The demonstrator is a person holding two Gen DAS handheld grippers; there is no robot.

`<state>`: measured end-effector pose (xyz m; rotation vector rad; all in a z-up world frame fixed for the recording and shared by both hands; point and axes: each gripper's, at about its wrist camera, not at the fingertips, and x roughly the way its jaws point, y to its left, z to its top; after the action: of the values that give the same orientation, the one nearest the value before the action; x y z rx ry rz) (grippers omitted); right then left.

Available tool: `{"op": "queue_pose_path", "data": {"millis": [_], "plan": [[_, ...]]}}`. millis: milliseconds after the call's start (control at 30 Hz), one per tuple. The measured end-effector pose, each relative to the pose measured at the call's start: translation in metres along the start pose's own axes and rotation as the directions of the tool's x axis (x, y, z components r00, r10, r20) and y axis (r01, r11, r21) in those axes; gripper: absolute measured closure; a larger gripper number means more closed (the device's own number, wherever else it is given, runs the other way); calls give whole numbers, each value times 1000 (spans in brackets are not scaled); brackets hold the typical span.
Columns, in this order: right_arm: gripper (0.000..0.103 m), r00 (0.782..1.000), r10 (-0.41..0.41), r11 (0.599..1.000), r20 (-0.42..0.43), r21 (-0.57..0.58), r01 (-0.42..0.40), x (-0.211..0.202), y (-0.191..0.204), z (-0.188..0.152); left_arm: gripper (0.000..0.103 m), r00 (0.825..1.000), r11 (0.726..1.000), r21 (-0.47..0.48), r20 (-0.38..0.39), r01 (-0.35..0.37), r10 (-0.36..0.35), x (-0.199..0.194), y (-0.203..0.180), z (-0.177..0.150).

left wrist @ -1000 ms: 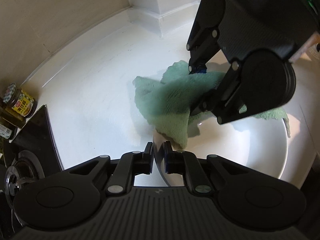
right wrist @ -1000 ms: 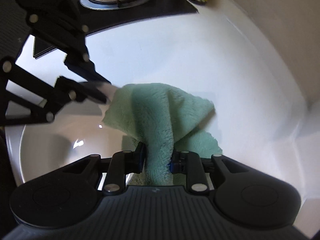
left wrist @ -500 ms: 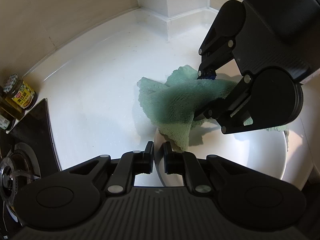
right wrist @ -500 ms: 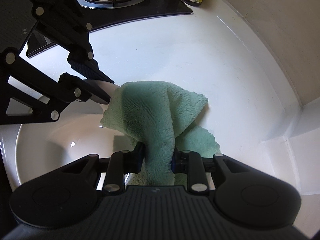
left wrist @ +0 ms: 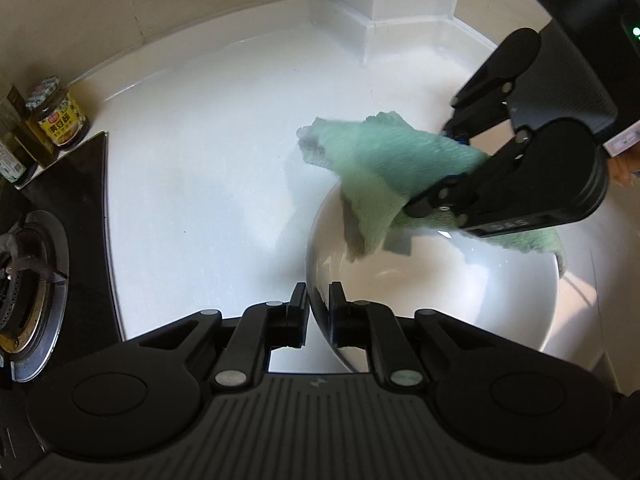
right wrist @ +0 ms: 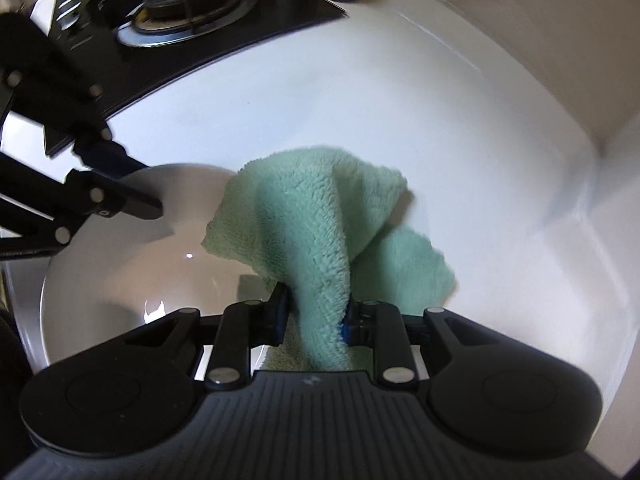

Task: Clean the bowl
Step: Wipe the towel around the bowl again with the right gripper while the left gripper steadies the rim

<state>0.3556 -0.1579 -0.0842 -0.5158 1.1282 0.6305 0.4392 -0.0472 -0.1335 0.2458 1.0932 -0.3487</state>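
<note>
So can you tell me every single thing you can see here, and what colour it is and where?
bowl: one, white, on the counter, rim pinched by the left gripper
cloth: one, green, fluffy, draped over the bowl's far rim
counter: one, white, under everything
stove: one, black, with a burner, beside the bowl
jar: one, yellow label, checked lid, by the wall next to the stove
bottles: at least one, dark, beside the jar
left gripper: black, jaws shut on the bowl rim
right gripper: black, jaws shut on the cloth
</note>
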Motion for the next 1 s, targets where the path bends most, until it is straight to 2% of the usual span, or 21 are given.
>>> {"op": "queue_pose_path", "data": {"millis": [200, 300, 433, 533, 700, 867, 1000], "plan": [[85, 991, 73, 992, -115, -93, -84, -2, -4, -7, 93, 1000, 986, 168, 1, 19, -20, 5, -2, 12], [85, 991, 46, 984, -128, -163, -66, 0, -2, 4, 93, 999, 969, 244, 5, 36, -39, 9, -2, 20], [81, 997, -17, 949, -81, -314, -9, 5, 13, 23, 93, 997, 952, 298, 8, 66, -72, 13, 1, 29], [80, 998, -23, 939, -65, -343, -1, 7, 19, 30, 93, 998, 967, 249, 7, 59, -62, 12, 4, 29], [82, 999, 28, 977, -29, -212, -33, 4, 2, 20, 93, 999, 997, 64, 0, 52, -52, 5, 14, 18], [83, 999, 37, 994, 6, -100, -36, -1, -8, 3, 92, 999, 999, 19, 5, 34, -34, 2, 15, 10], [84, 1000, 25, 998, 10, -54, -25, -5, -12, -12, 91, 1000, 999, 33, 8, 27, -28, 3, 14, 10]]}}
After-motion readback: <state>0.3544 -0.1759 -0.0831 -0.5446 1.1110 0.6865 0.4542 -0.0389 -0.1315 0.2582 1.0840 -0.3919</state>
